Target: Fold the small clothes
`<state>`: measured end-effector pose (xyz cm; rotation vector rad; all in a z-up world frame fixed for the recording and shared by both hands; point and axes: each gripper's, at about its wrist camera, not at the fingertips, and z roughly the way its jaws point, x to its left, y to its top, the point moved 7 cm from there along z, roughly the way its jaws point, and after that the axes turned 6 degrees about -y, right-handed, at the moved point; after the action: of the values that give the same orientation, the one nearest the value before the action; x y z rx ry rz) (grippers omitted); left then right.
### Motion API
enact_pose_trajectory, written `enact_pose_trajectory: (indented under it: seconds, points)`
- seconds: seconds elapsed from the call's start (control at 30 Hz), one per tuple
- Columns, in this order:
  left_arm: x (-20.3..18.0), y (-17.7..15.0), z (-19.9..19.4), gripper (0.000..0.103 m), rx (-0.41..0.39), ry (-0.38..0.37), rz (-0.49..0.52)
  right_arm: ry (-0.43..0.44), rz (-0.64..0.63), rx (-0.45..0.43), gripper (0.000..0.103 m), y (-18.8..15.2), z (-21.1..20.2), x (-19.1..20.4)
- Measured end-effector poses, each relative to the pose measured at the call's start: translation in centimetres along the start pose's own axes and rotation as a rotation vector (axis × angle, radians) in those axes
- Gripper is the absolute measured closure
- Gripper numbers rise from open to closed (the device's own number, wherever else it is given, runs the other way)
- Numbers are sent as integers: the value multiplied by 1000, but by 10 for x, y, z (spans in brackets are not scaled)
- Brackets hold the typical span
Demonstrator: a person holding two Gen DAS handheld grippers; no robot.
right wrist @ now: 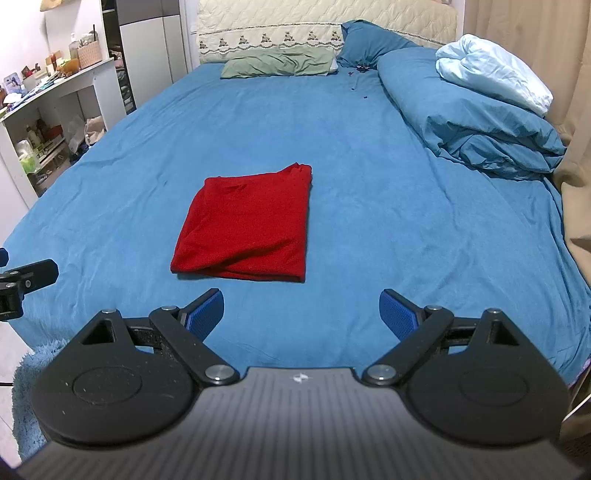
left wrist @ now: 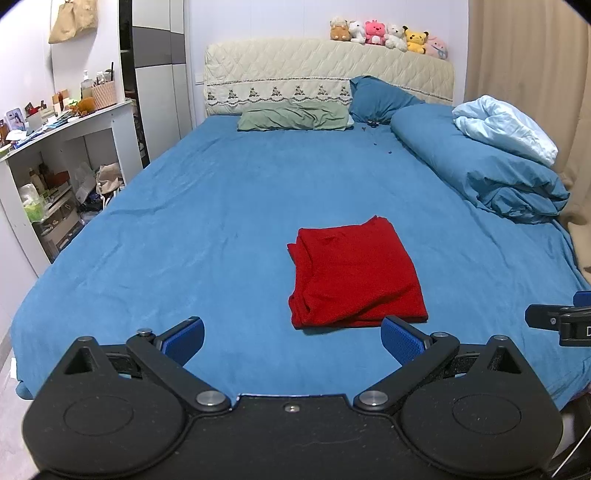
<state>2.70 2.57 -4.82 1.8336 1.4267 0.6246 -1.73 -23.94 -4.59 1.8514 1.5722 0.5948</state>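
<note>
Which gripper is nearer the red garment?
Left, marginally. The left gripper sits just short of the red garment, its near edge beside the right-hand pad; the right gripper sits slightly further back.

Bedroom, pale walls (left wrist: 258,22). Blue-sheeted bed (left wrist: 229,206), quilted cream headboard (left wrist: 295,62) topped with plush toys (left wrist: 388,35). Cluttered white shelf unit (left wrist: 70,147) left, beige curtain (left wrist: 532,55) right, bunched blue duvet (left wrist: 491,173).

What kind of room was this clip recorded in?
A bedroom, most likely in a home: a wide bed with pillows against a quilted headboard, soft toys lined along its top, and a cluttered shelf beside it.
</note>
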Motion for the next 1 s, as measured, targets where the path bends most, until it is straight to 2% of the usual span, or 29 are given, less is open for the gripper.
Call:
enact_pose_trajectory:
  seconds: [1.0]
  points:
    - [4, 2, -1, 0, 3, 5, 11, 5, 0, 13, 0, -3, 2, 7]
